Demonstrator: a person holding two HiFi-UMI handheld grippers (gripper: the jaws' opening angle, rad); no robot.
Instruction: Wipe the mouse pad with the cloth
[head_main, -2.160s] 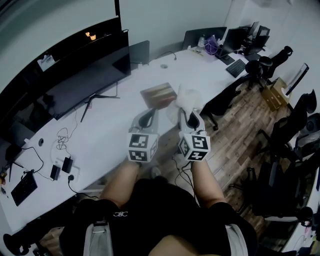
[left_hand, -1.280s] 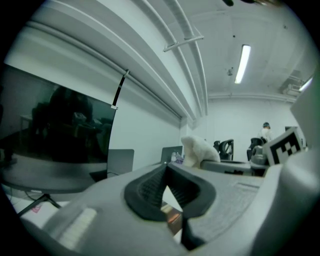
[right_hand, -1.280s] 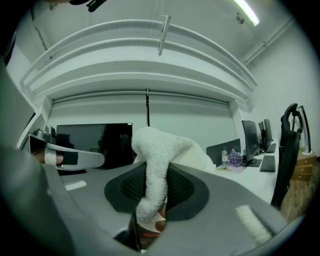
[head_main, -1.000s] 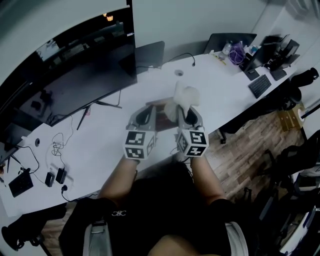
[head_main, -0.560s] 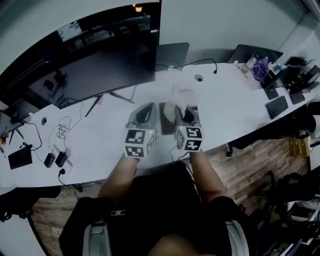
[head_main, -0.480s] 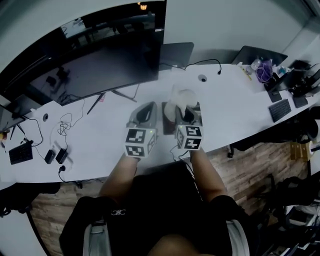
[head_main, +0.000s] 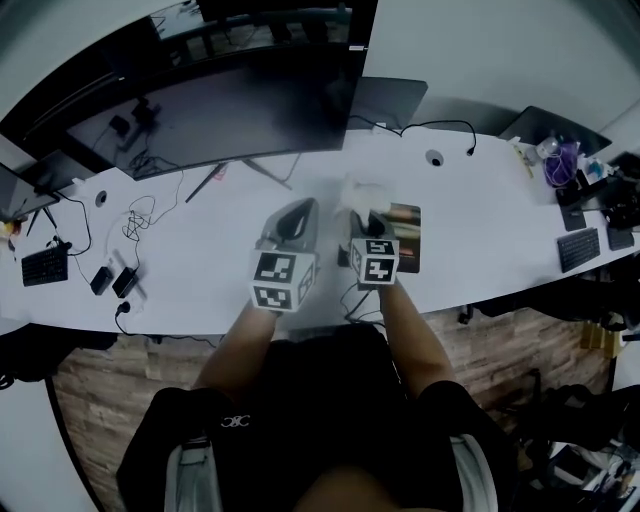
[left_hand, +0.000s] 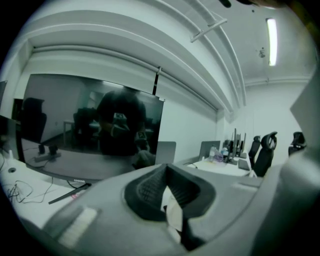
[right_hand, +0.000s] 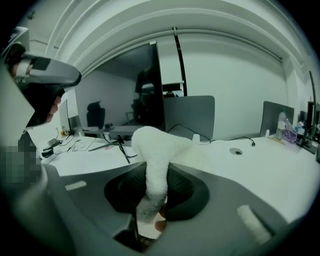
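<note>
The left gripper (head_main: 293, 218) and the right gripper (head_main: 368, 222) sit side by side over the near part of the bench (head_main: 200, 270), just beside each other. The cloth (head_main: 362, 194) stands between the right gripper's jaws and juts out ahead of it. The mouse pad (head_main: 405, 240) lies on the bench just right of the right gripper, partly under it. The monitor (head_main: 230, 110) stands ahead of the left gripper. Cables (head_main: 140, 215) and a keyboard (head_main: 45, 266) lie well off to its left. Another keyboard (head_main: 580, 250) lies well right of the right gripper.
</note>
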